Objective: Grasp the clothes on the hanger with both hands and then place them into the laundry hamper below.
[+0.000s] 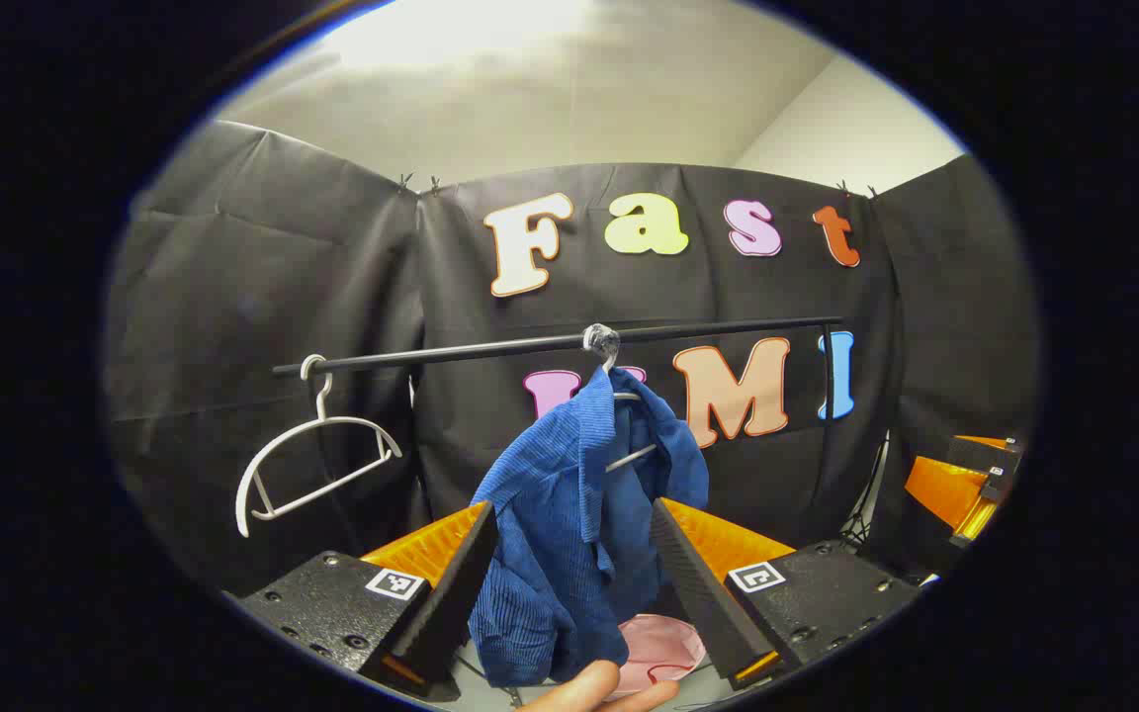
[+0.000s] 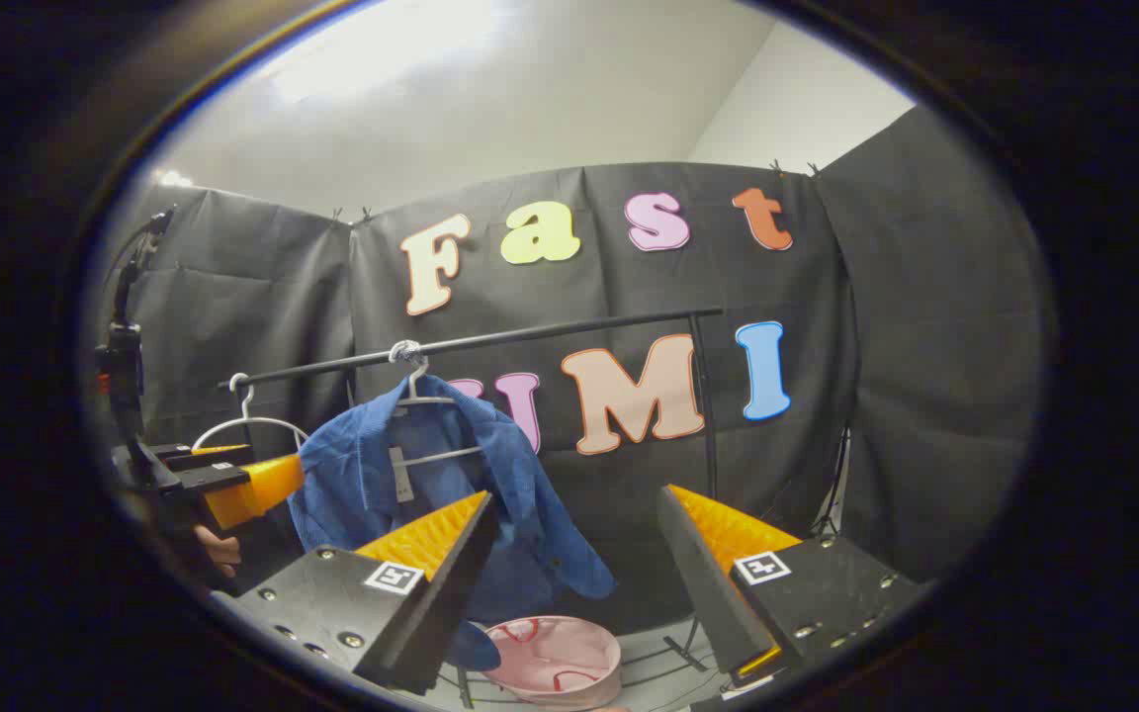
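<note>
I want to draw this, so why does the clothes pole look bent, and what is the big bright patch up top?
Left gripper view: the fisheye lens bows the rail, and the ceiling glare washes out white. Right gripper view: the same glare sits top left, while the blue shirt stays sharp and evenly lit.

We see the shirt on its hanger on the rail, the hamper below it, another hanger hanging left.

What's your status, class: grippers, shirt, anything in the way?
Left gripper open, jaws either side of blue shirt. Right gripper open, short of it. Shirt on hanger; pink hamper below. Nothing blocking.
</note>
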